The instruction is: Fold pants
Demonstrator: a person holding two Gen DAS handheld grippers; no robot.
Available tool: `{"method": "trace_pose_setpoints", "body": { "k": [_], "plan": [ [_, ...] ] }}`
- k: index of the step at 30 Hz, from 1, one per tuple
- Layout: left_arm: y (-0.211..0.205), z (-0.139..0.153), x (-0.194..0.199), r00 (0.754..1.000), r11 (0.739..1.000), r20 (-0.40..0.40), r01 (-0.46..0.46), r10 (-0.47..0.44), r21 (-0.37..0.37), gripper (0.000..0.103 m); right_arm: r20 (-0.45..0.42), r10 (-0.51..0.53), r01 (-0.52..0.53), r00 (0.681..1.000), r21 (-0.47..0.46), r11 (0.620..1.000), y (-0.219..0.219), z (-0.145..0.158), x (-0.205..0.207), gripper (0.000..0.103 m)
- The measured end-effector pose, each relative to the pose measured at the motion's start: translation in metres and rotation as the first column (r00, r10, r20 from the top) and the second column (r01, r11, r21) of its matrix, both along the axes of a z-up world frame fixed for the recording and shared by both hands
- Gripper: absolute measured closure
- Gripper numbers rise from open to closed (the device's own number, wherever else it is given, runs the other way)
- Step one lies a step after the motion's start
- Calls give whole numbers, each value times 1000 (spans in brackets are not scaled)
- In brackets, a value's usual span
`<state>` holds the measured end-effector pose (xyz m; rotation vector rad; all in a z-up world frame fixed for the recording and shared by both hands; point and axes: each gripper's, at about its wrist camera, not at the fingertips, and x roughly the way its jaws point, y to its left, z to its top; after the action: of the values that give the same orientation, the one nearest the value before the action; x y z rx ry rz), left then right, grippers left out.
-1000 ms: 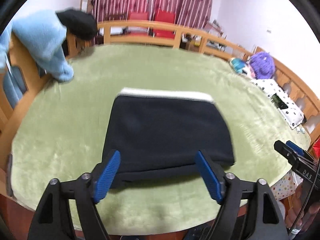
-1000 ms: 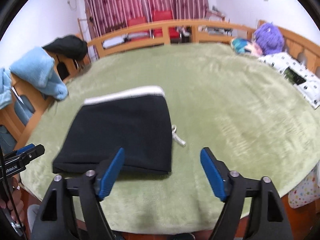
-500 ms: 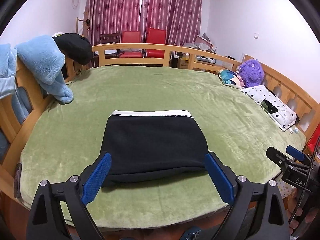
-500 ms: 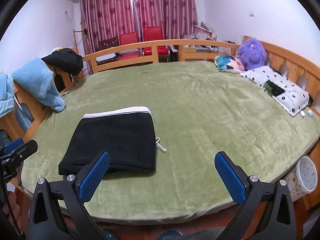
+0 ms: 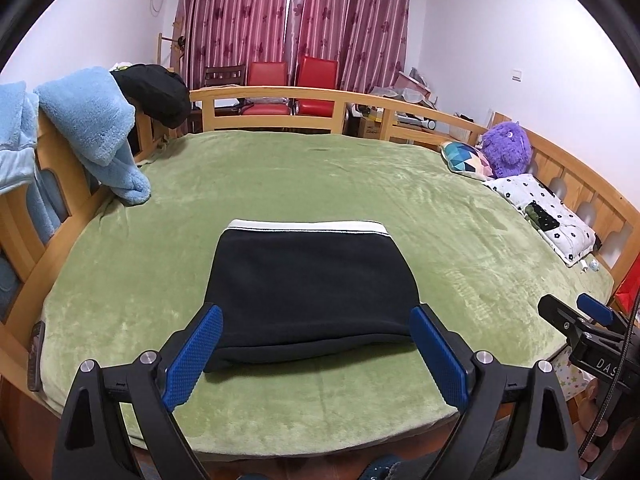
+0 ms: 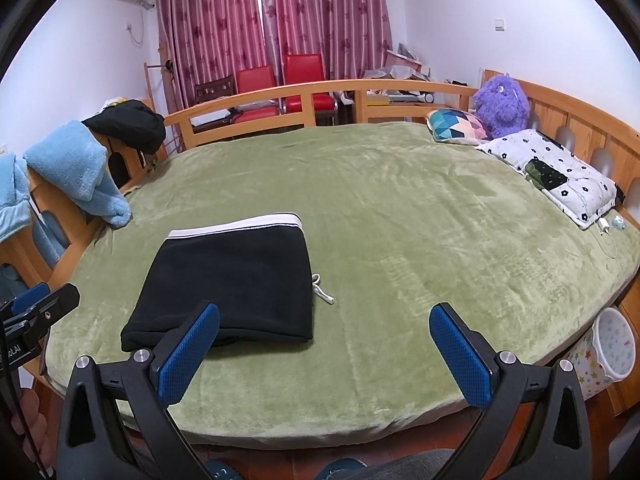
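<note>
While both grippers hang over the near edge of the bed, the black pants (image 5: 312,292) lie folded into a compact rectangle on the green blanket (image 5: 320,176), toward its near left part. Their white waistband (image 5: 308,226) runs along the far edge of the bundle, and a white drawstring (image 6: 322,290) pokes out from the right side onto the blanket.

The left gripper (image 5: 316,354) is released, its 2 blue-padded fingers spread wide on either side of the bundle's near edge and holding nothing; whether the pads touch the fabric cannot be told. The right gripper (image 6: 324,354) is also spread wide and holds nothing, with its left pad in front of the near right corner of the pants and its right pad over bare blanket.

Light blue fleece (image 5: 92,128) and a dark garment (image 5: 154,94) hang over the wooden rail (image 5: 272,98) at the left. At the far right a purple plush toy (image 6: 500,104), a patterned cushion (image 6: 456,126) and a white flowered pillow (image 6: 560,174) sit by the headboard. 2 red chairs (image 6: 280,88) stand before the striped curtains (image 6: 272,20).
</note>
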<state>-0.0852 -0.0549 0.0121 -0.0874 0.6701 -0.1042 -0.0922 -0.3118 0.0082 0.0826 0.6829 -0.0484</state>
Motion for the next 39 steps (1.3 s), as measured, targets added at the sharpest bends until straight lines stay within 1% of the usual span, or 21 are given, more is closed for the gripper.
{"method": "trace_pose_setpoints", "body": {
  "k": [13,20,39],
  "plan": [
    [3,2,2,1000,1000,3,-5,5,-2,8,2,2,-2,1000,-9,1000,3,2,-2,0],
    [6,1,3,1000,1000,-3,-3,3,-4,8,3,22,-22,1000,-5,1000,-1,3,-2,0],
    [11,-4,3,1000,1000,-9,-10,10,-5,8,-12,46,-45,999,13,999,-4,-6,-1,0]
  ]
}}
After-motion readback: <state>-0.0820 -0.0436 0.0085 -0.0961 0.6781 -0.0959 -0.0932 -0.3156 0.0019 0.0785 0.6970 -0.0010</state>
